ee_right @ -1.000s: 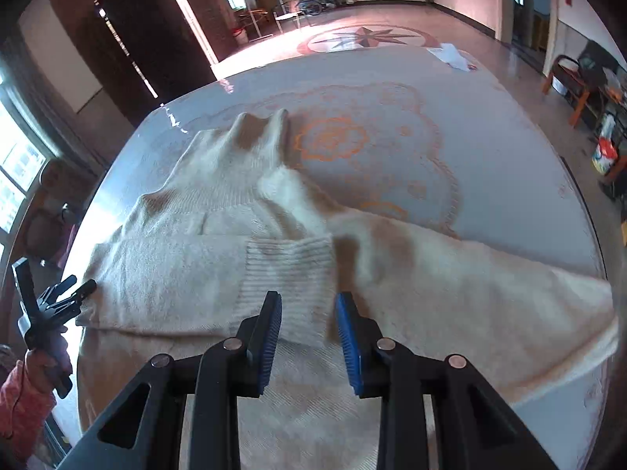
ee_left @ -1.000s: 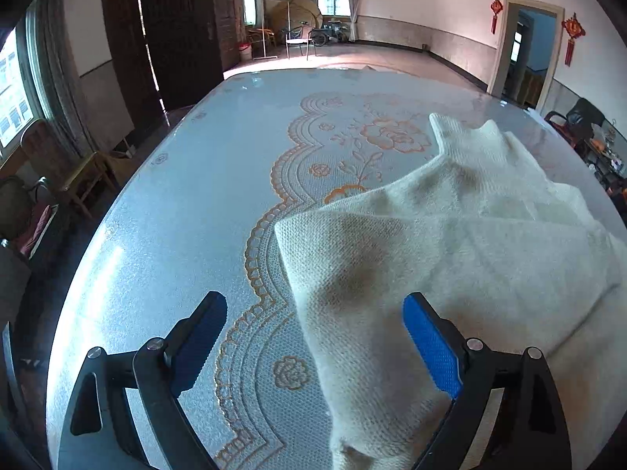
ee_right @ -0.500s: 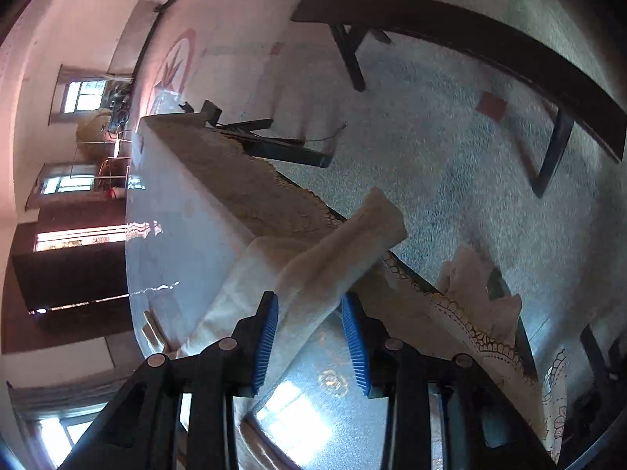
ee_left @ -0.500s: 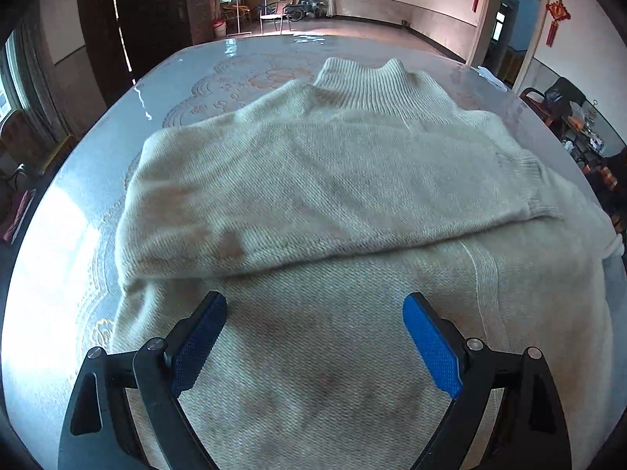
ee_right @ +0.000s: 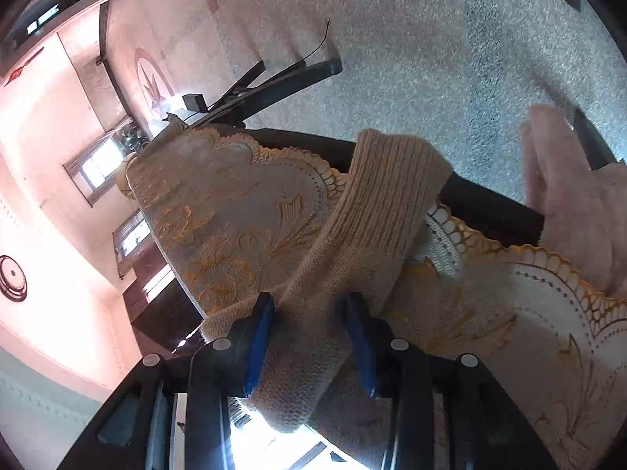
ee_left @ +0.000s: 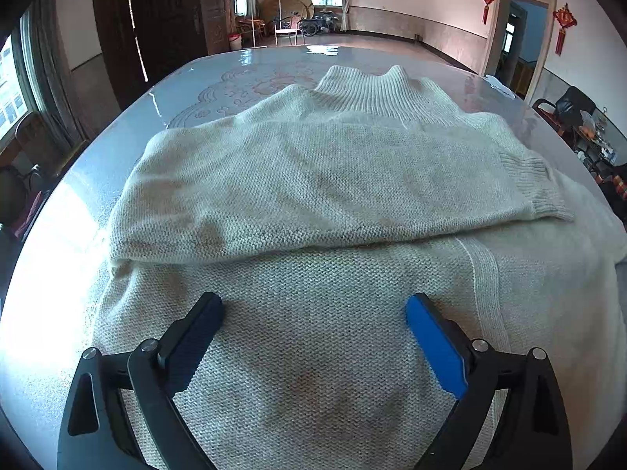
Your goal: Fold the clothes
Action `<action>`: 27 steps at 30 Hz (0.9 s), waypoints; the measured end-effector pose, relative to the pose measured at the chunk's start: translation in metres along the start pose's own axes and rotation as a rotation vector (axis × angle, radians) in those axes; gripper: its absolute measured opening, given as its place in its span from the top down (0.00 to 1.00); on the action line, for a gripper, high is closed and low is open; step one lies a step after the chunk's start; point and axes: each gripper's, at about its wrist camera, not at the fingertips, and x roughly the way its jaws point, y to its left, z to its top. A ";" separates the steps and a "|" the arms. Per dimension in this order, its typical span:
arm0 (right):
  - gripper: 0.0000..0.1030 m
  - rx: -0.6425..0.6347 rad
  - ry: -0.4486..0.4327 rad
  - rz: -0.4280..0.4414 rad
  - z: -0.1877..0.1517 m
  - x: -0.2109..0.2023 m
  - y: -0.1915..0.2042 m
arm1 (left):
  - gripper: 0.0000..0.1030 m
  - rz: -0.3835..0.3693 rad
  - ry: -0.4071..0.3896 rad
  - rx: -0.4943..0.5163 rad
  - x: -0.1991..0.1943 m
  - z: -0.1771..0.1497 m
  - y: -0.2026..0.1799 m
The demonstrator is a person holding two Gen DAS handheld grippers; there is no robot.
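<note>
A cream knit sweater lies flat on the table, collar at the far side. One sleeve is folded across the body, its ribbed cuff to the right. My left gripper hovers open just over the sweater's lower body, with nothing between its blue pads. In the right wrist view, which is rolled on its side, my right gripper is shut on the other sleeve. That sleeve's ribbed cuff reaches past the table edge.
The table carries a pale embossed cloth with a gold scalloped lace border hanging over the edge. A pink cloth shows at the right beyond the edge. Chairs and a speckled floor surround the table.
The left gripper swung from the table's bare left side to over the sweater body. The right gripper left the folded cuff, dropped, rolled sideways and closed on the other sleeve at the table edge.
</note>
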 end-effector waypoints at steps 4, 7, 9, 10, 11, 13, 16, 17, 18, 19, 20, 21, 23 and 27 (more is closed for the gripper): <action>0.89 -0.070 -0.074 0.139 -0.006 -0.003 0.008 | 0.05 0.000 0.001 -0.001 0.000 0.000 0.001; 0.91 -0.158 -0.138 0.198 -0.020 -0.015 0.026 | 0.05 -0.002 0.002 -0.003 0.000 0.000 0.002; 0.91 -0.257 -0.155 0.196 -0.034 -0.020 0.049 | 0.04 -0.005 0.002 -0.004 0.001 0.001 0.003; 0.91 -0.309 -0.161 0.193 -0.043 -0.022 0.063 | 0.04 -0.004 0.003 -0.004 0.004 0.004 0.002; 0.91 -0.362 -0.165 0.188 -0.053 -0.023 0.078 | 0.04 -0.006 0.003 -0.004 0.003 0.003 0.002; 0.91 -0.472 -0.162 0.180 -0.078 -0.023 0.111 | 0.04 -0.008 0.003 -0.006 0.004 0.004 0.002; 0.91 -0.634 -0.145 0.183 -0.127 -0.011 0.162 | 0.04 -0.010 0.003 -0.007 0.003 0.003 0.002; 0.91 -0.685 -0.128 0.182 -0.148 0.000 0.176 | 0.04 -0.012 0.003 -0.009 0.003 0.003 0.003; 0.91 -0.737 -0.108 0.178 -0.170 0.014 0.190 | 0.04 -0.014 0.003 -0.011 0.002 0.003 0.003; 0.91 -0.788 -0.088 0.172 -0.192 0.028 0.204 | 0.04 -0.020 0.002 -0.015 0.002 0.003 0.003; 0.91 -0.839 -0.061 0.165 -0.216 0.046 0.215 | 0.04 -0.034 -0.002 -0.027 0.001 0.004 0.005; 0.91 -0.888 -0.023 0.154 -0.242 0.069 0.223 | 0.04 -0.059 -0.007 -0.049 -0.001 0.004 0.010; 0.91 -0.983 0.070 0.122 -0.296 0.123 0.232 | 0.04 -0.117 -0.015 -0.105 -0.004 0.005 0.020; 0.91 -1.160 0.288 -0.017 -0.395 0.248 0.210 | 0.04 -0.201 -0.019 -0.260 -0.010 0.005 0.055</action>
